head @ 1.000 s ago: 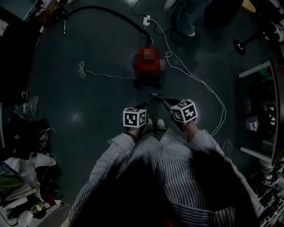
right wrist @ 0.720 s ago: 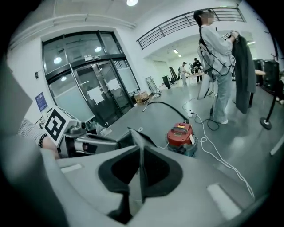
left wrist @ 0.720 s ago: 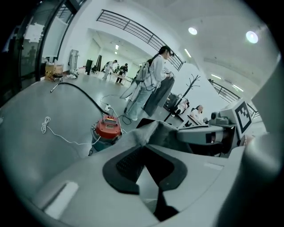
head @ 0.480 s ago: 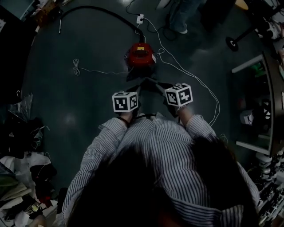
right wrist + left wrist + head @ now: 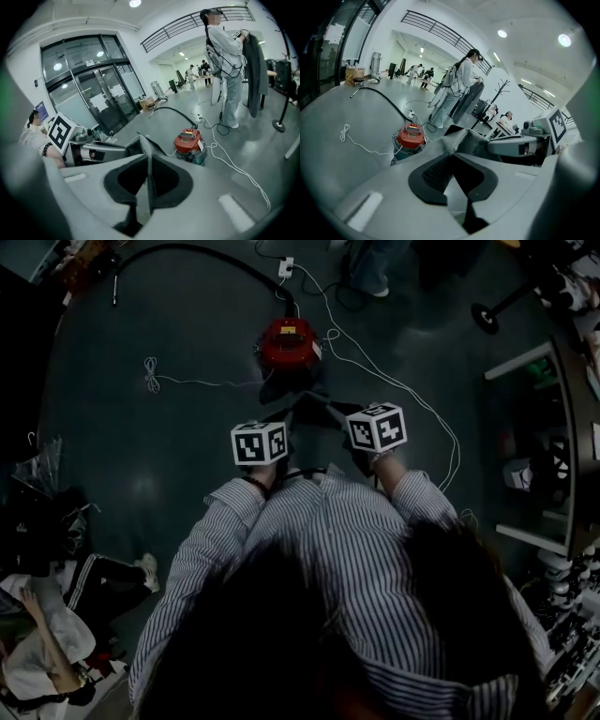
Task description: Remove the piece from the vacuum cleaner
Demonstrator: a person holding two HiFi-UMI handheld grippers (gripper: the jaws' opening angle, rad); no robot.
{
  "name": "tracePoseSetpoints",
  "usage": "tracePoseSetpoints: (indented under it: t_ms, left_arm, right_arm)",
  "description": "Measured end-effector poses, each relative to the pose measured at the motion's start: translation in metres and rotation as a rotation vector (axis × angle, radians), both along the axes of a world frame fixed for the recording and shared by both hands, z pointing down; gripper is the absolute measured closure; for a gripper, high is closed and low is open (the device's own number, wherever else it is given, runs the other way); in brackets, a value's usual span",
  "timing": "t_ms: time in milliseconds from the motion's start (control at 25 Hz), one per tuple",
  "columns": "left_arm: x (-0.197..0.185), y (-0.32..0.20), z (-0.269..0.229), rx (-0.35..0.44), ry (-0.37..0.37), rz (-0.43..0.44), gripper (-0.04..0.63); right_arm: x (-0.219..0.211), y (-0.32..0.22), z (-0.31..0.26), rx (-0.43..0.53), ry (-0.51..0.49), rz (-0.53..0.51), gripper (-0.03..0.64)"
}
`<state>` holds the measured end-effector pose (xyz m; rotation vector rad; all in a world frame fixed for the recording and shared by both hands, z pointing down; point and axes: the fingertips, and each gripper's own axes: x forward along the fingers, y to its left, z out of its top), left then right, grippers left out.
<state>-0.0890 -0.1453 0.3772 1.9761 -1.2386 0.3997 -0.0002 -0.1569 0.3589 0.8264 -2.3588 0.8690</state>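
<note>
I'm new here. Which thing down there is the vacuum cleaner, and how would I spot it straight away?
Look at the wide dark floor ahead of the person and follow the long black hose across it. It ends at the vacuum cleaner, a squat round canister. It is the only red thing there; its neighbours are just thin white cords.

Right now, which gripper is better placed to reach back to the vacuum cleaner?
Left, narrowly: in the head view the vacuum cleaner lies nearly straight ahead of the left gripper, the right gripper further aside. Both are shut on the grey piece, so the right must hold it alone.
</note>
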Motion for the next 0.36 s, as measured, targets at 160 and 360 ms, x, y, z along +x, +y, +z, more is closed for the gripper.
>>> tracePoseSetpoints:
  t_ms: [160,360]
  left_arm:
    - [-0.002,-0.007,0.001,-0.005,-0.003,-0.003,0.566]
    - [-0.004,-0.018,0.003,-0.004,-0.012,0.007,0.566]
  right_arm:
    - [-0.001,-0.006,0.002,-0.004,0.005,-0.006,0.591]
    - [-0.001,-0.016,0.008,-0.012,-0.006,0.002,0.591]
